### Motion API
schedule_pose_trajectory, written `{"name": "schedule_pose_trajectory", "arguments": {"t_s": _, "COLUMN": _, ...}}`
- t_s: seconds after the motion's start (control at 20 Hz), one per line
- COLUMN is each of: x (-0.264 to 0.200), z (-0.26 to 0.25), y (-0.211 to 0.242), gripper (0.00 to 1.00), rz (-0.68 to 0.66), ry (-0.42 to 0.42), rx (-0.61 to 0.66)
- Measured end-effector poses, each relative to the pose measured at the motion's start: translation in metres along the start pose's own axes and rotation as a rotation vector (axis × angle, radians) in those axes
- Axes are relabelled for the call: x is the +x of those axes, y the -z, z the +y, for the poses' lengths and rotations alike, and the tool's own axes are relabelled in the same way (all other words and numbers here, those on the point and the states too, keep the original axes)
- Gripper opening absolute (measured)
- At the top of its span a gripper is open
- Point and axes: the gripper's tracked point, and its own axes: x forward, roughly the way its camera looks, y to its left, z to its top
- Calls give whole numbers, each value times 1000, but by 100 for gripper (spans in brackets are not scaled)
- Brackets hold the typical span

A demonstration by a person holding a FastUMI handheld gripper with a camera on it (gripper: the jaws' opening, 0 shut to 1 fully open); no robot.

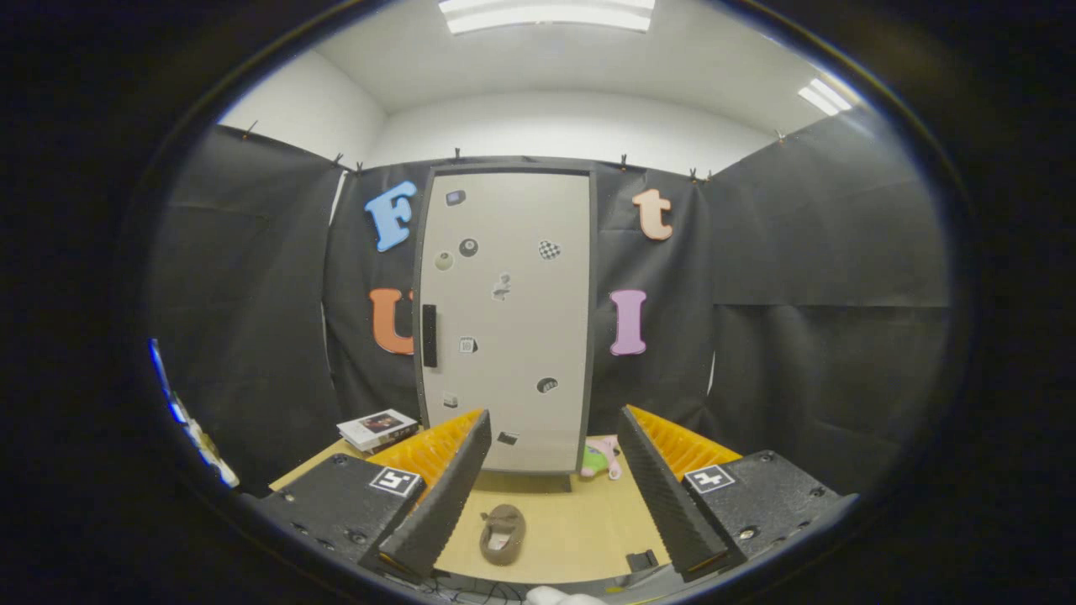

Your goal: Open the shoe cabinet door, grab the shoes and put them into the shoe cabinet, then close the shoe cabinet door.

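Note:
A tall white shoe cabinet [504, 319] stands upright at the back of the wooden table [580, 521], its door shut and dotted with small stickers. A black handle [429, 335] runs down the door's left edge. A small brown shoe [503, 533] lies on the table between my fingers, toe pointing toward the cabinet. My gripper [551, 496] is open, well short of the cabinet, with nothing held between its fingers [445, 491].
A white box [378, 429] lies on the table left of the cabinet. A pink and green toy [602, 459] sits at the cabinet's right foot. A small black block [642, 560] rests near the table's front edge. Black cloth walls close in all sides.

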Motion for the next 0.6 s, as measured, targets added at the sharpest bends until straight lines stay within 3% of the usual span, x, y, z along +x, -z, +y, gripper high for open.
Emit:
{"name": "schedule_pose_trajectory", "arguments": {"t_s": 0.3, "x": 48, "z": 53, "y": -11, "gripper": 99, "rz": 2, "ry": -75, "rx": -35}}
{"name": "schedule_pose_trajectory", "arguments": {"t_s": 0.6, "x": 140, "z": 112, "y": -18, "gripper": 99, "rz": 13, "ry": -157, "rx": 20}}
